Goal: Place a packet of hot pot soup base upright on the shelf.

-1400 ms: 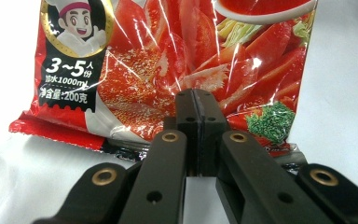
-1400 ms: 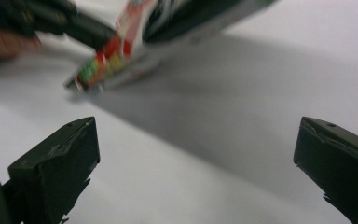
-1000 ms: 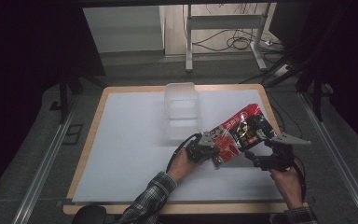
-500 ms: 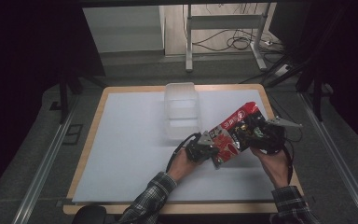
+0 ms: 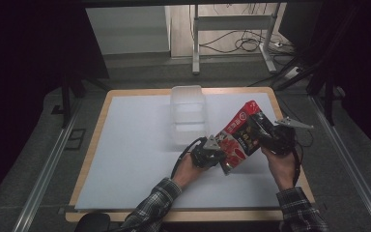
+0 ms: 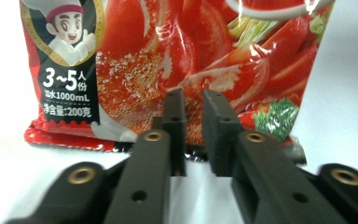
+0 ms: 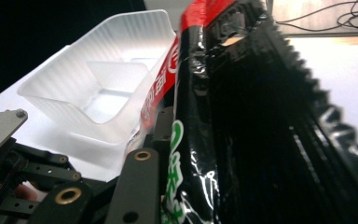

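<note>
A red and black food pouch [image 5: 239,133] printed with tomatoes hangs tilted over the white board, between both grippers. My left gripper [image 5: 221,154] is at its lower left end. In the left gripper view the jaws [image 6: 193,116] have just been opening and stand a narrow gap apart, with the pouch [image 6: 168,46] facing them just beyond the tips and nothing pressed between the pads. My right gripper [image 5: 264,136] has just closed on the pouch's right side. In the right gripper view the pouch [image 7: 242,116] sits pinched between the jaws [image 7: 182,128] and hides the right one.
A clear plastic tub [image 5: 188,111] stands open on the board just behind the left gripper, and its wall [image 7: 98,79] is near the pouch. The white board [image 5: 130,145] has a wooden rim. Table legs and cables lie on the floor beyond.
The right gripper came in from the right, rose a little and closed on the pouch's side. The left hand kept its place; the pouch stayed between the two.
</note>
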`<state>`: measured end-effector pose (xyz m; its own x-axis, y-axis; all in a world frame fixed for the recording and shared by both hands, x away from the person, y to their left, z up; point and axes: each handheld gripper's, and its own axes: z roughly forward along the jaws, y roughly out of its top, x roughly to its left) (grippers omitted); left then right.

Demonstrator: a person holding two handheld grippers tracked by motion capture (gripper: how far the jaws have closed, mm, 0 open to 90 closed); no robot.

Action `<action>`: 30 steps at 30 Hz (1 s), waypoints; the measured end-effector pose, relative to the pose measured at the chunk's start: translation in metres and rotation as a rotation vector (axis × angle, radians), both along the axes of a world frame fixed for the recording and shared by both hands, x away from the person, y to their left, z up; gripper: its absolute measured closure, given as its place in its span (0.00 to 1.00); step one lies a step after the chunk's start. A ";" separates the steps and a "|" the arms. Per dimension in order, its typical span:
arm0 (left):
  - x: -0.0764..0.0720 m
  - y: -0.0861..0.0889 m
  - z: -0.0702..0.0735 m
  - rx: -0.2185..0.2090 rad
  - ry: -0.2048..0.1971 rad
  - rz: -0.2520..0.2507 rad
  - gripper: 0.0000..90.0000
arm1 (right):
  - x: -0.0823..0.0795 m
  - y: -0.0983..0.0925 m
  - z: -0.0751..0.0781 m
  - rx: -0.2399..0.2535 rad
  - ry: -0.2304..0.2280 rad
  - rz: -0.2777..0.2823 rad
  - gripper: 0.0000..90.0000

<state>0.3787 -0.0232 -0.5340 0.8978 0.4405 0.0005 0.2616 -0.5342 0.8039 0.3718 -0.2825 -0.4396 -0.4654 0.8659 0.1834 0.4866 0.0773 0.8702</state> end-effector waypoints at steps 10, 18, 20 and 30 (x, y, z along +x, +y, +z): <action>-0.017 0.014 0.011 0.043 -0.037 -0.011 0.44 | 0.005 0.008 0.019 0.010 -0.003 0.039 0.79; -0.025 0.027 0.012 0.025 -0.030 0.012 0.28 | 0.005 0.005 0.029 0.018 -0.004 0.055 0.79; -0.026 0.029 0.011 0.024 -0.028 0.017 0.25 | 0.006 0.004 0.031 0.020 -0.007 0.060 0.79; -0.040 0.050 0.011 -0.036 0.024 0.058 0.17 | 0.007 0.006 0.043 -0.007 0.001 0.112 0.79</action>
